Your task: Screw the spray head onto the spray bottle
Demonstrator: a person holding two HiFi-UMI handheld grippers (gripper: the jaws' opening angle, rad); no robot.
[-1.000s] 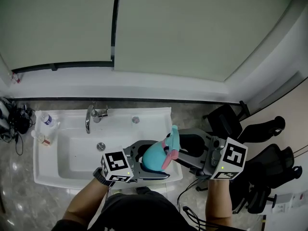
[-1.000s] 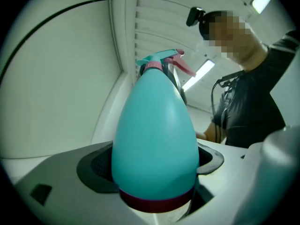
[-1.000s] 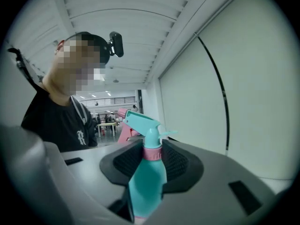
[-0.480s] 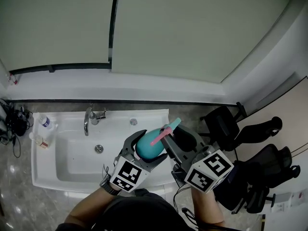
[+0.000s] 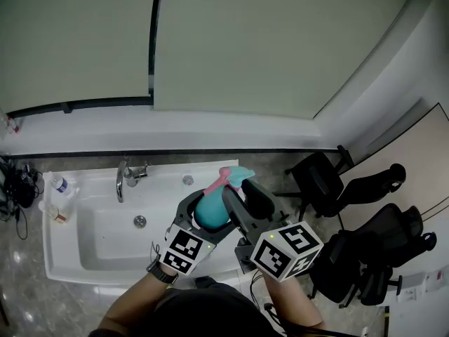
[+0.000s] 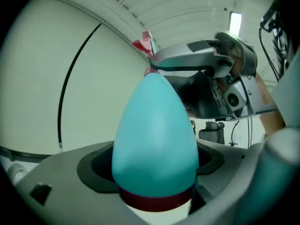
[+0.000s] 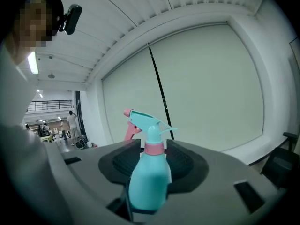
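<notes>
The teal spray bottle (image 5: 209, 211) is up over the front of the sink, its rounded body (image 6: 154, 139) clamped in my left gripper (image 5: 208, 217), which is shut on it (image 6: 154, 175). The teal spray head (image 5: 235, 175) with its pink trigger (image 7: 130, 130) sits on the bottle's neck. My right gripper (image 5: 234, 188) reaches in from the lower right, and its jaws flank the pink collar (image 7: 153, 148) of the head. They still hold it, though the jaws are opening slightly. The bottle's base is hidden inside the left gripper.
Below lies a white sink (image 5: 70, 255) with a chrome faucet (image 5: 121, 177) and two small bottles (image 5: 59, 185) at its left rim. Black office chairs (image 5: 330, 184) stand to the right. Pale window blinds fill the back.
My right gripper has swung from the right side round to the front and turned the spray head with it. The nozzle went from upright to pointing away, and the trigger now shows on the left.
</notes>
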